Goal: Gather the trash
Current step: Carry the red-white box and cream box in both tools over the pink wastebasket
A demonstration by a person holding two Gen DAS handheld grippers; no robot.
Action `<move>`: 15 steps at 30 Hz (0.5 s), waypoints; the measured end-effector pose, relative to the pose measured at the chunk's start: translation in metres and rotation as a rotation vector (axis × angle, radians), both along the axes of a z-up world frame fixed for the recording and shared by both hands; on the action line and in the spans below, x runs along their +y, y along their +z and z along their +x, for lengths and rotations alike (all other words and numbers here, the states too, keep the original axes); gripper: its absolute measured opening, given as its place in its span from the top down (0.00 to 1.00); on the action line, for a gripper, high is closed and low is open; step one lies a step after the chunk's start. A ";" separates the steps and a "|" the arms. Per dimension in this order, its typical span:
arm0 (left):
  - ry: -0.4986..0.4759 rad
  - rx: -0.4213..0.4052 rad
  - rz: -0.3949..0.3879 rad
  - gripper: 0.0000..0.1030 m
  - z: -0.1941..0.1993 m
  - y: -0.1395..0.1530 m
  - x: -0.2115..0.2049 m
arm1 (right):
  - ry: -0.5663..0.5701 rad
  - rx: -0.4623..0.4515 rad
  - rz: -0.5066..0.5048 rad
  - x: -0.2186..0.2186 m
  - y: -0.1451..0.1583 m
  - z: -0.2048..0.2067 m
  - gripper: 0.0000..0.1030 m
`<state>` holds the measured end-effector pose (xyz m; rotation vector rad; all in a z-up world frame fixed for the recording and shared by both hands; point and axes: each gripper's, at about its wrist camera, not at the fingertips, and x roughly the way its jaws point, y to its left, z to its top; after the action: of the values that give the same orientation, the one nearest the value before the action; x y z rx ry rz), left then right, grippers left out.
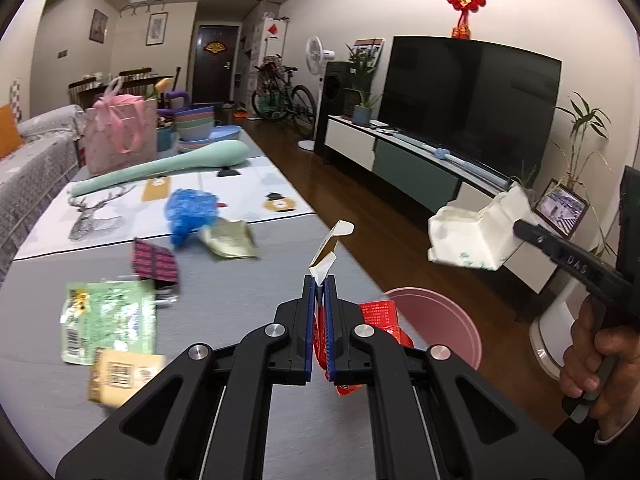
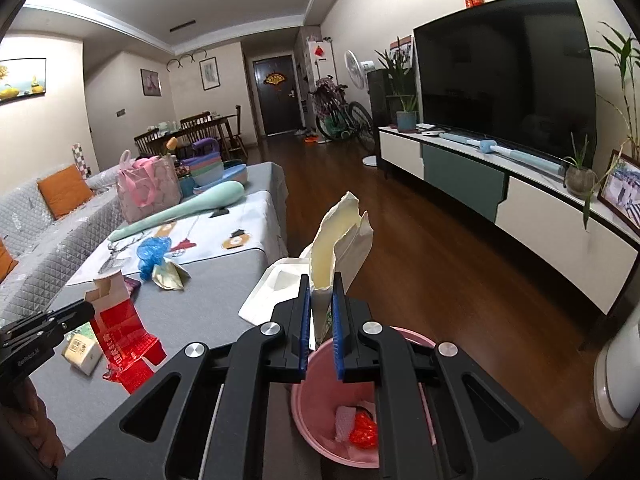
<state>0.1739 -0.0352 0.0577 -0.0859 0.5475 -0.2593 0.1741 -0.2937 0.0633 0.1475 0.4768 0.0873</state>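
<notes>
Worktop [image 1: 248,320]: long, grey cloth, printed mat at the far half. Readable writing is scarce: "DAS" on your right gripper's [image 2: 321,312] arm in the left view; green print on the white tissue pack [image 1: 468,236] and white print on the red carton [image 2: 120,332] are too small to read.

Pink bin [image 2: 316,364] stands on the floor just beside the worktop's right edge, under your right gripper. Inside: a red scrap and pale paper.

Your right fingers [image 2: 338,320] are clenched on the white tissue pack, held above the bin.

Your left gripper [image 1: 319,312] has its fingers clamped on the red carton, flap open, over the worktop's near right edge beside the bin.

On the worktop, left: green packet [image 1: 108,320], tan packet [image 1: 120,376], dark pink-print wrapper [image 1: 156,264], blue plastic bag [image 1: 192,212], crumpled yellowish paper [image 1: 230,240].
</notes>
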 end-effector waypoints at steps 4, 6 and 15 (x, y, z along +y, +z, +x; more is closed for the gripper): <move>-0.030 -0.001 0.002 0.96 0.006 0.001 -0.018 | -0.018 0.002 -0.001 -0.013 -0.001 0.000 0.90; -0.044 -0.001 0.004 0.96 0.010 0.001 -0.026 | -0.026 0.010 0.002 -0.020 -0.003 0.001 0.90; -0.108 0.010 0.011 0.96 0.028 -0.002 -0.071 | -0.080 0.036 0.013 -0.046 -0.007 0.010 0.90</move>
<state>0.2016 -0.1065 0.0555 -0.0473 0.5641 -0.3611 0.1840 -0.3402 0.0562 0.1808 0.5057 0.0090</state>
